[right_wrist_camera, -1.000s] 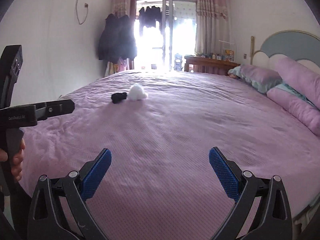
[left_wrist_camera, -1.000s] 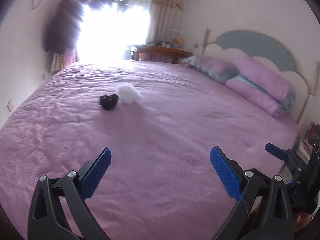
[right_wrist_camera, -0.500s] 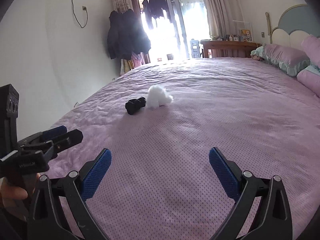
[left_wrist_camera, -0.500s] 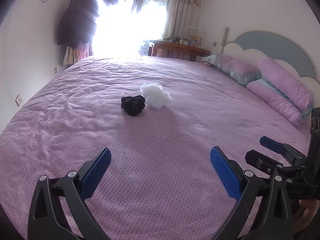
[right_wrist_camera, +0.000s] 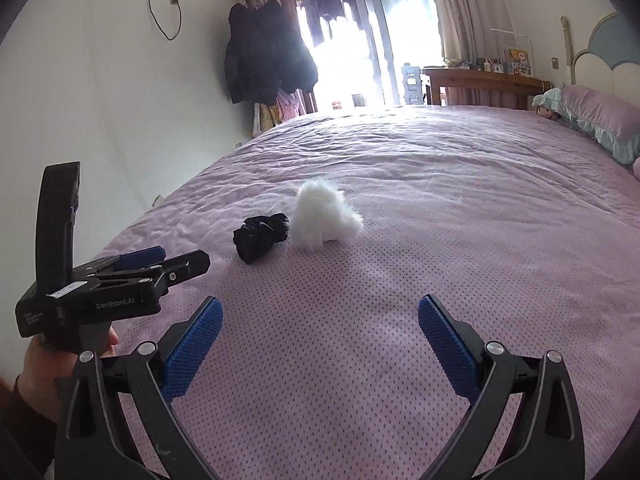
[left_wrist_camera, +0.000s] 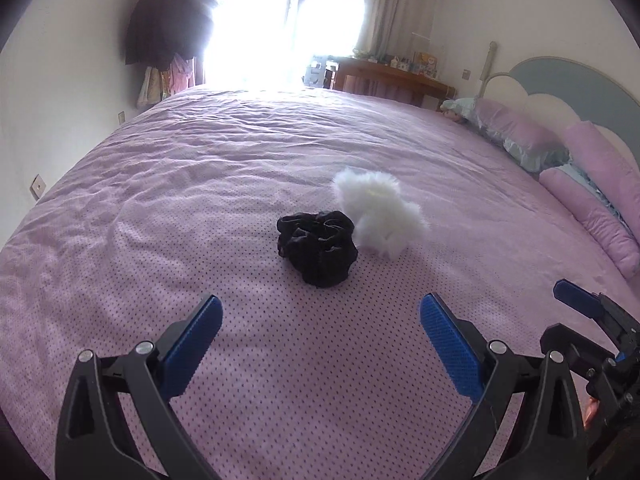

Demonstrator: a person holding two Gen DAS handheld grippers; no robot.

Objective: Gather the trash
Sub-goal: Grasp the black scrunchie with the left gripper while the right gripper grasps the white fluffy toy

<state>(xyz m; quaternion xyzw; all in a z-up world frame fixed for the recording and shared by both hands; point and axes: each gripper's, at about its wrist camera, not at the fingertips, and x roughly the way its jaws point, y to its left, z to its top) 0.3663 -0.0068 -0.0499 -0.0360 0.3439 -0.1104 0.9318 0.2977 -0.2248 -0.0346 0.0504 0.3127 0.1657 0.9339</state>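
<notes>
- trash on bed (left_wrist_camera: 200,208): black wad (left_wrist_camera: 318,246) touching white fluff (left_wrist_camera: 380,212); probably soft, light, squashy.
- left claw (left_wrist_camera: 320,340) and right claw (right_wrist_camera: 318,340) both spread apart, empty.
- best pinched mid-bulk, pads pressing slightly into bedspread.
</notes>
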